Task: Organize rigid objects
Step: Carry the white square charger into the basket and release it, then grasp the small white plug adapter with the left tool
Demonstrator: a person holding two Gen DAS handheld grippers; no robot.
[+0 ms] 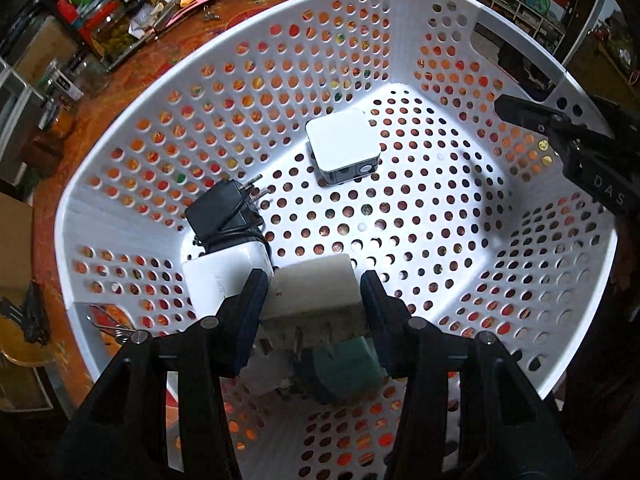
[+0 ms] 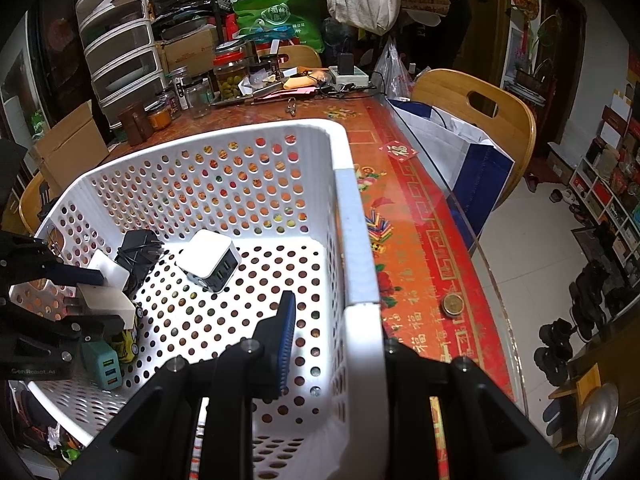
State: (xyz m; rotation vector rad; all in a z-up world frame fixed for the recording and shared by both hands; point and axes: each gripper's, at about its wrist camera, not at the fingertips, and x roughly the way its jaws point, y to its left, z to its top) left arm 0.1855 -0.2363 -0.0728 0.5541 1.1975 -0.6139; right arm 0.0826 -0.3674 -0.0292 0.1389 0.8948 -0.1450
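A white perforated basket [image 1: 224, 92] [image 2: 356, 216] sits on the table. My left gripper [image 1: 314, 292] is inside it, shut on a whitish plug adapter [image 1: 316, 296] [image 2: 106, 300], held above a teal USB charger [image 1: 344, 368] [image 2: 104, 364] and a yellow object. A white cube charger [image 1: 342, 142] [image 2: 208, 258], a black adapter [image 1: 222, 208] [image 2: 138, 254] and a white charger [image 1: 218, 280] lie on the basket floor. My right gripper [image 2: 332, 344] straddles the basket's right wall, one finger inside [image 2: 286, 336], the other hidden outside; it also shows in the left wrist view [image 1: 560, 136].
The red patterned table [image 2: 420, 240] carries a small round tin [image 2: 452, 305] right of the basket, and jars, boxes and clutter [image 2: 228, 76] at the far end. A wooden chair [image 2: 480, 120] with a bag stands at the right edge.
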